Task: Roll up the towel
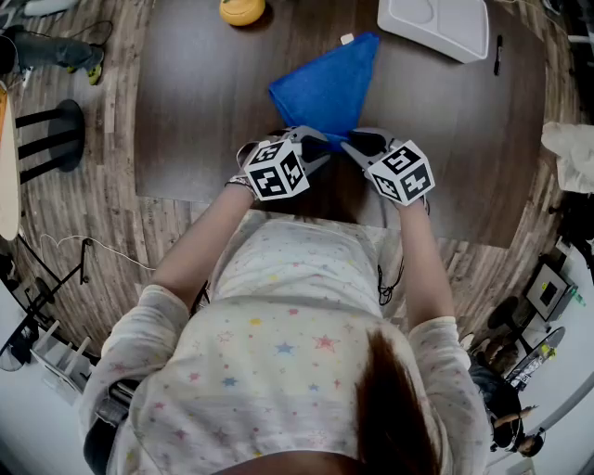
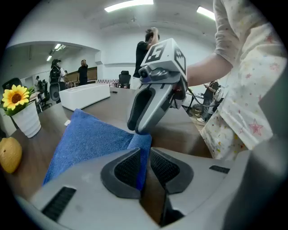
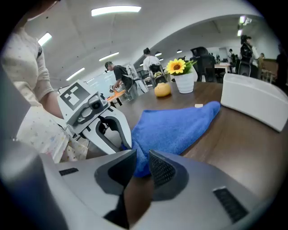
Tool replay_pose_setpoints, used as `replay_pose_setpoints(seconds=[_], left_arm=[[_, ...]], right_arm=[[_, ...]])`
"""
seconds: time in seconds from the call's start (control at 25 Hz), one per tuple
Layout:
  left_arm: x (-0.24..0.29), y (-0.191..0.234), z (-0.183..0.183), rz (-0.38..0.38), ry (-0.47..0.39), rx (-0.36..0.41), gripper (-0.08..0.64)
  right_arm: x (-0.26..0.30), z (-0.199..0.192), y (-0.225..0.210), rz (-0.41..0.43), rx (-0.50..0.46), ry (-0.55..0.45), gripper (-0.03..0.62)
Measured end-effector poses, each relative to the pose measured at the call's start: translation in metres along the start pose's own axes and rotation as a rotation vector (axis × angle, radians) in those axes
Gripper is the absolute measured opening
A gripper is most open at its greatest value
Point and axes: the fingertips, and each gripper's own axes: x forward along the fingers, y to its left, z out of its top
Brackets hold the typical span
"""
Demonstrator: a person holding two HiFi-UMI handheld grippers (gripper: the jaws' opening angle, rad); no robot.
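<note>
A blue towel (image 1: 327,85) lies on the dark brown table (image 1: 195,102), narrowing toward its near end, with a small white tag (image 1: 347,39) at its far corner. My left gripper (image 1: 318,148) and right gripper (image 1: 353,146) meet side by side at that near end. In the left gripper view the towel edge (image 2: 142,150) is pinched between the pads, and the right gripper (image 2: 143,117) touches the same edge just beyond. In the right gripper view a bunched fold of towel (image 3: 142,161) sits clamped between the pads. The left gripper (image 3: 121,139) is close at the left.
A white tray (image 1: 436,26) stands at the table's far right with a dark pen (image 1: 498,54) beside it. A yellow fruit (image 1: 242,10) lies at the far edge, near a sunflower pot (image 3: 184,80). People stand in the room behind.
</note>
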Motion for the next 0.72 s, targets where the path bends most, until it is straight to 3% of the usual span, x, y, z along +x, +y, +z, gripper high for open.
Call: replay_pose_setpoints(seconds=[0.16,0.36,0.72], left_arm=[[0.000,0.004,0.000,-0.004,-0.002,-0.009,0.049],[0.001,0.003,0.002,-0.006,-0.002,-0.002,0.049],[-0.009,0.005,0.010,0.037,-0.042,0.068,0.107]], right_arm=[[-0.009,0.008,0.021,0.013,-0.110,-0.026,0.086],[0.004,-0.007,0.029,-0.034,-0.255,0.052,0.110],[0.012,-0.016,0.015,-0.101,-0.355,0.105,0.141]])
